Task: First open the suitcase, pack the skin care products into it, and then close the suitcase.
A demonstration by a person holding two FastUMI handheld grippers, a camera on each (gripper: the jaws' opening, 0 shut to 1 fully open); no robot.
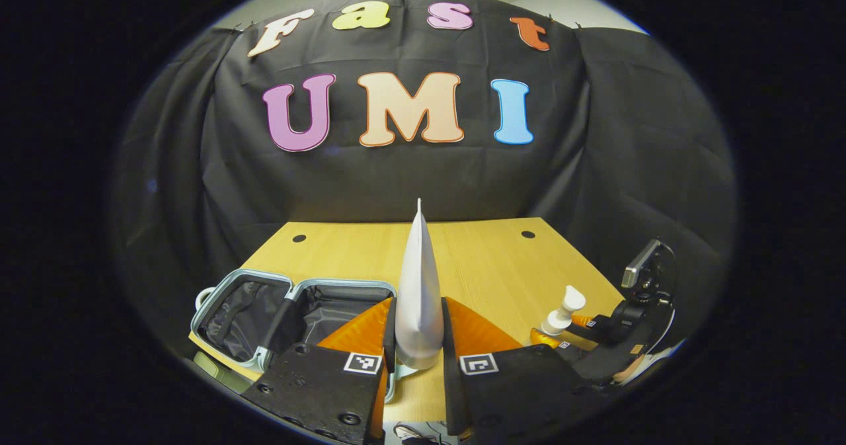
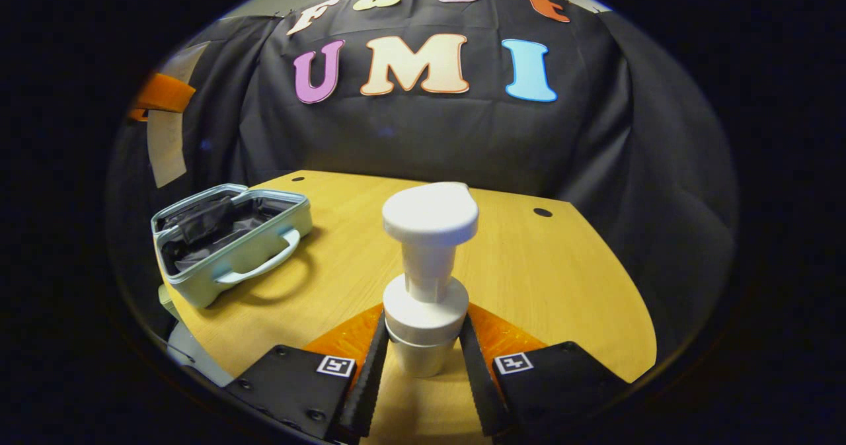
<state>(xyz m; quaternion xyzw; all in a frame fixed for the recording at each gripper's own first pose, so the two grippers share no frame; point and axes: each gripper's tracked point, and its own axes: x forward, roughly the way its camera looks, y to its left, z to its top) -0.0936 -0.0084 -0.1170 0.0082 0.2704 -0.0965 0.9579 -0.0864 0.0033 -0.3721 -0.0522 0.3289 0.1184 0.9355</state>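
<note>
Left gripper [image 1: 419, 356] jaws pinch soft, squashy white tube [image 1: 418, 286]. Right gripper [image 2: 423, 359] jaws clamp rigid pump bottle [image 2: 426, 280] at its collar; top-heavy, slick plastic.

Open mint suitcase [image 2: 231, 246]; white tube [image 1: 418, 286] and pump bottle [image 2: 426, 280] upright

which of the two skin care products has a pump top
The pump bottle clamped in the right gripper has the flat-topped pump head. The white tube in the left gripper tapers to a thin sealed edge.
</note>
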